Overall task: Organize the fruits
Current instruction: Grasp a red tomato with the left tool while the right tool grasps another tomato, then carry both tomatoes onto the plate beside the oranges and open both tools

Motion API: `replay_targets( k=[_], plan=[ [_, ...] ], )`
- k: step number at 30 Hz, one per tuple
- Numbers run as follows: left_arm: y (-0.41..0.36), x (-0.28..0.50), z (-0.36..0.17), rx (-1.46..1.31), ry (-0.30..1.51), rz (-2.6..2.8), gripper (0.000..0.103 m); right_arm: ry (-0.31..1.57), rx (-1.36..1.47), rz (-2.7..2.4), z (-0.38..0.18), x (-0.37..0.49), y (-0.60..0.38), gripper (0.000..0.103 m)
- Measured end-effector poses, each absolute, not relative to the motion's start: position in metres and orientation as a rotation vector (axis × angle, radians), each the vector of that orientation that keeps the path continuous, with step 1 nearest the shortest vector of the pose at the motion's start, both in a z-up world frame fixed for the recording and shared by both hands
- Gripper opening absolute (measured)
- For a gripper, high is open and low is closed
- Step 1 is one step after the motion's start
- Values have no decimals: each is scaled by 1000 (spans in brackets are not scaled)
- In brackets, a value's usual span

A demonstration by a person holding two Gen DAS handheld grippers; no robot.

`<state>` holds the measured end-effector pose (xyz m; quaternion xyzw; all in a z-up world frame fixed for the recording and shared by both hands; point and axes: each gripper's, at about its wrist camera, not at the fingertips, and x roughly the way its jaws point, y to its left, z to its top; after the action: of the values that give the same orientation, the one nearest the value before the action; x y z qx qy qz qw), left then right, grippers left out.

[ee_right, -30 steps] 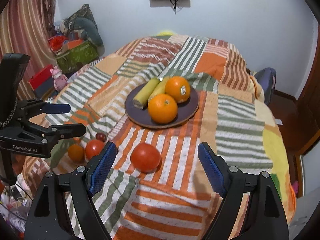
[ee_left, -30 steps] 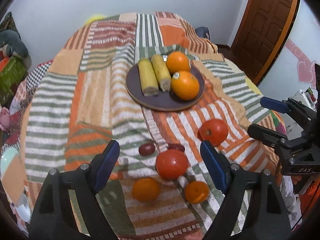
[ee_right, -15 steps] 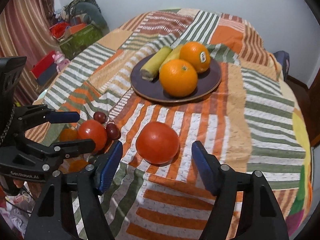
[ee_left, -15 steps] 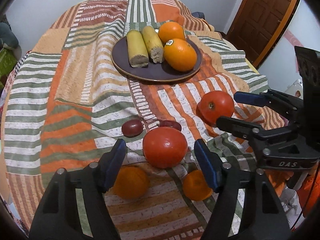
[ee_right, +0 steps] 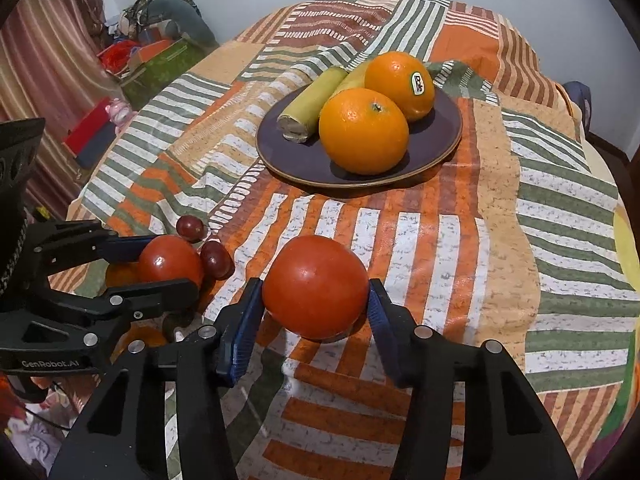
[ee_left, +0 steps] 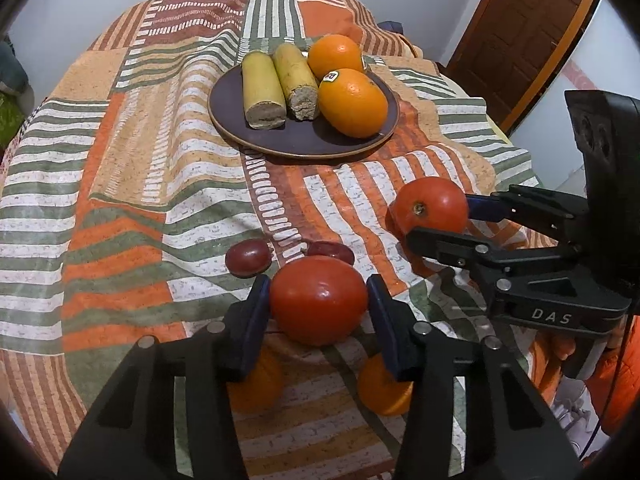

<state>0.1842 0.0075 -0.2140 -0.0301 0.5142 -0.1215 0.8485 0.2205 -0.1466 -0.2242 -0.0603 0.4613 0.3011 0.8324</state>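
Observation:
Two red tomatoes lie on the striped cloth in front of a dark plate (ee_left: 304,148) that holds two oranges (ee_left: 352,102) and two banana pieces (ee_left: 262,90). My left gripper (ee_left: 318,282) has the nearer tomato (ee_left: 320,308) between its blue pads; its jaws are closing and both pads touch the skin. My right gripper (ee_right: 316,280) is closing the same way on the other tomato (ee_right: 316,292), pads against both sides. Each gripper shows in the other's view: the right gripper (ee_left: 438,218) around its tomato (ee_left: 430,200), the left gripper (ee_right: 168,264) around its tomato (ee_right: 168,258).
Two dark red grapes (ee_left: 247,258) lie just beyond the left tomato. Two small oranges (ee_left: 384,388) sit partly hidden under the left fingers. A wooden door (ee_left: 520,20) stands at the far right; boxes and clutter (ee_right: 160,52) are off the table's left side.
Both grippers have come down toward the cloth and their jaws have narrowed from wide open until the pads meet a tomato each. The plate and its fruit have not moved.

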Motion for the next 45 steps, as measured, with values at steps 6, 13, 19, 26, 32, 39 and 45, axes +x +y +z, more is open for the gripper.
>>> replay_targets(
  k=[6, 13, 19, 26, 32, 39, 45],
  plan=[
    [13, 186, -208, -70, 1073, -234, 48, 958, -116, 635, -216, 220, -152, 48],
    [21, 195, -182, -70, 1008, -214, 48, 899, -101, 608, -194, 226, -164, 48],
    [21, 211, -160, -71, 947, -212, 48, 852, -88, 576, -178, 243, -171, 48],
    [15, 240, -149, -63, 912, -223, 48, 826, -87, 559, -169, 265, -172, 48],
    [7, 267, -165, -58, 947, -240, 48, 820, -90, 549, -172, 289, -169, 48],
    [3, 292, -190, -53, 1003, -249, 48, 837, -103, 521, -184, 320, -167, 48],
    [0, 302, -201, -49, 1027, -258, 48, 875, -99, 524, -199, 336, -166, 48]
  ],
)
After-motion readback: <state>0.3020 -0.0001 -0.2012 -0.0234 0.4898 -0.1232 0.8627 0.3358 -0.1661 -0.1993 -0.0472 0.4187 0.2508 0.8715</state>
